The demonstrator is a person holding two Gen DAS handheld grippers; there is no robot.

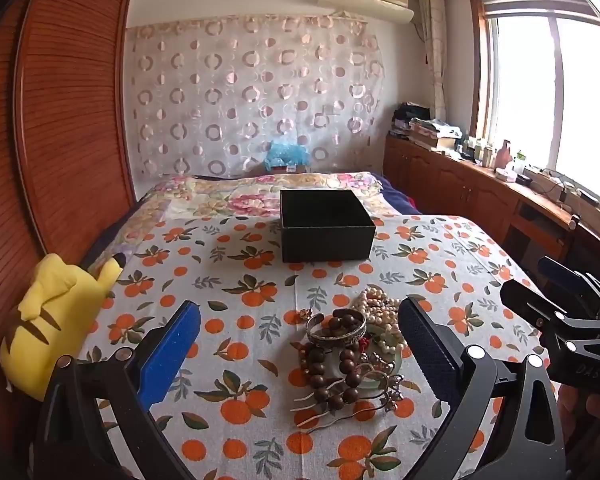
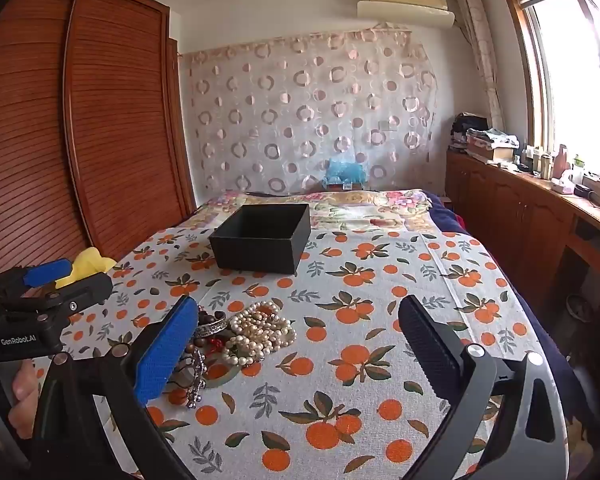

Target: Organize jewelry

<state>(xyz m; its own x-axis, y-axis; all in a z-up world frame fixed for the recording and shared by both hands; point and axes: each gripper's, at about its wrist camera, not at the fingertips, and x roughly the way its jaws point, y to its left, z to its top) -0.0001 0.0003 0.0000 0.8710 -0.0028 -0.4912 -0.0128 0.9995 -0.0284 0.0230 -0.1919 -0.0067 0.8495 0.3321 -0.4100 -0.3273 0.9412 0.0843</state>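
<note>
A heap of jewelry lies on the orange-print cloth: a pearl necklace [image 1: 374, 304] [image 2: 260, 330], a silver bangle [image 1: 336, 330] [image 2: 212, 326], and dark wooden beads [image 1: 332, 376]. An open, empty black box [image 1: 326, 226] [image 2: 262, 238] stands farther back. My left gripper [image 1: 300, 356] is open and empty, hovering over the heap, which lies between its fingers. My right gripper [image 2: 300, 348] is open and empty, with the heap at its left finger. Each gripper shows in the other's view: the right one in the left wrist view [image 1: 548, 284], the left one in the right wrist view [image 2: 68, 280].
A yellow plush toy [image 1: 56, 320] sits at the left edge of the cloth [image 2: 380, 360] by the wooden wardrobe [image 1: 60, 120]. A floral quilt [image 1: 260, 192] lies beyond the box. A wooden cabinet [image 2: 520, 216] with clutter runs along the right under the window.
</note>
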